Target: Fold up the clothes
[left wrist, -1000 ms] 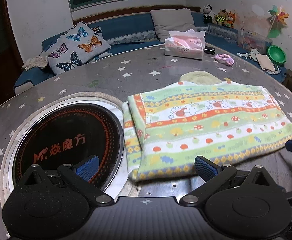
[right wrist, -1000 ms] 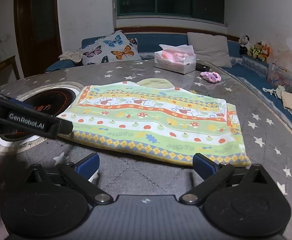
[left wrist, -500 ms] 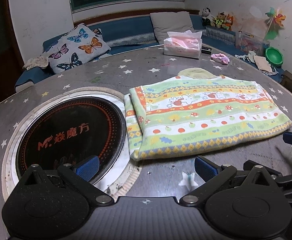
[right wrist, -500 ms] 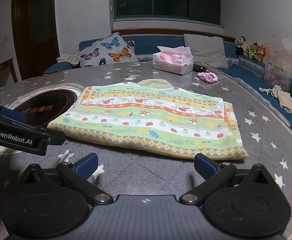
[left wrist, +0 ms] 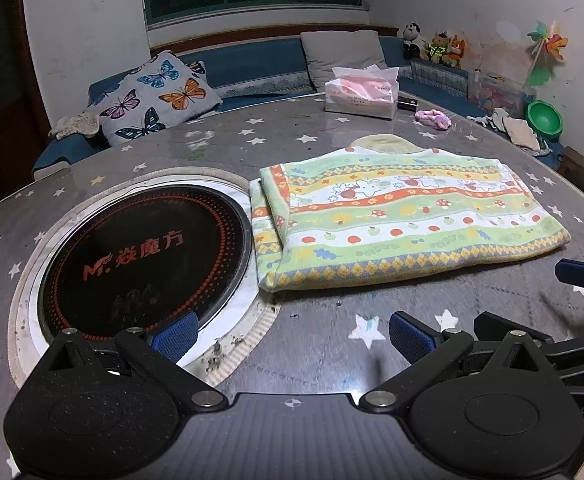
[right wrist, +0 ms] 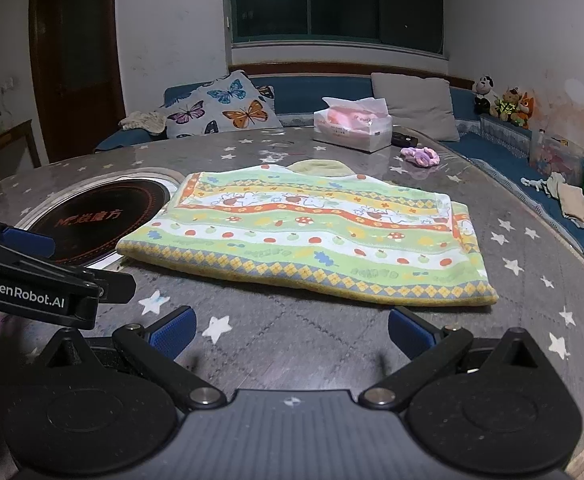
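Note:
A folded patterned garment (left wrist: 404,216) (right wrist: 312,232) in green, yellow and orange stripes lies flat on the round grey star-print table (left wrist: 312,344). A pale yellow-green piece (left wrist: 382,144) pokes out from under its far edge. My left gripper (left wrist: 290,336) stands open above bare table, short of the garment's near left corner, holding nothing. My right gripper (right wrist: 290,330) is open too, short of the garment's near edge. The left gripper's body shows at the left of the right wrist view, and a blue pad of the right gripper shows at the right of the left wrist view.
A black round cooktop (left wrist: 144,256) is set into the table left of the garment. A tissue box (left wrist: 362,94), a dark small item and a purple scrunchie (left wrist: 434,118) sit at the far side. A bench with cushions rings the table; a green bowl (left wrist: 544,118) rests on it.
Both grippers have drawn back from the garment toward the near table edge, so it looks farther off. The garment lies unmoved.

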The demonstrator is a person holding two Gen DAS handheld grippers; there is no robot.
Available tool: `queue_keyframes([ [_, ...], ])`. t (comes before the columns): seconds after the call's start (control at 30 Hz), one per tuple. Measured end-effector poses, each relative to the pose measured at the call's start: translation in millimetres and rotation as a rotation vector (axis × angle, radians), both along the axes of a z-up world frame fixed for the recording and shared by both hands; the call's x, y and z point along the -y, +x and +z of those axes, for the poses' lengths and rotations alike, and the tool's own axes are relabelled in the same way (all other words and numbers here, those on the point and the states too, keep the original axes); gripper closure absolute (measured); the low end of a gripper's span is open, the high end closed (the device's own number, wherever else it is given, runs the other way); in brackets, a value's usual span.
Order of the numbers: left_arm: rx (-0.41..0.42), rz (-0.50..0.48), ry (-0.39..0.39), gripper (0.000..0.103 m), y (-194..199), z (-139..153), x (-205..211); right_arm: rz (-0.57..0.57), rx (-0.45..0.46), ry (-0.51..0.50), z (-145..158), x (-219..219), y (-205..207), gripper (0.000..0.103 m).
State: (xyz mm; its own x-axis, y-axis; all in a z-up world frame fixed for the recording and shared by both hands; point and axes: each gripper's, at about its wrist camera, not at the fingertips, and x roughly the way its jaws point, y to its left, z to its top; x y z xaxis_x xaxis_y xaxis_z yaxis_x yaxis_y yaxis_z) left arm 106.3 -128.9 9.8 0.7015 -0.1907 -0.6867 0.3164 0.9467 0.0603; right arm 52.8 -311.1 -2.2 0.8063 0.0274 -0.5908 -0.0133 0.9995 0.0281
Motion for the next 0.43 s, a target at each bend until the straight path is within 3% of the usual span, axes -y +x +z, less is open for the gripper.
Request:
queue_keyframes([
  [0.43, 0.024, 0.015, -0.015, 0.0, -19, 2, -8, 0.004, 0.018, -0.003, 3, -6, -16, 0.0],
])
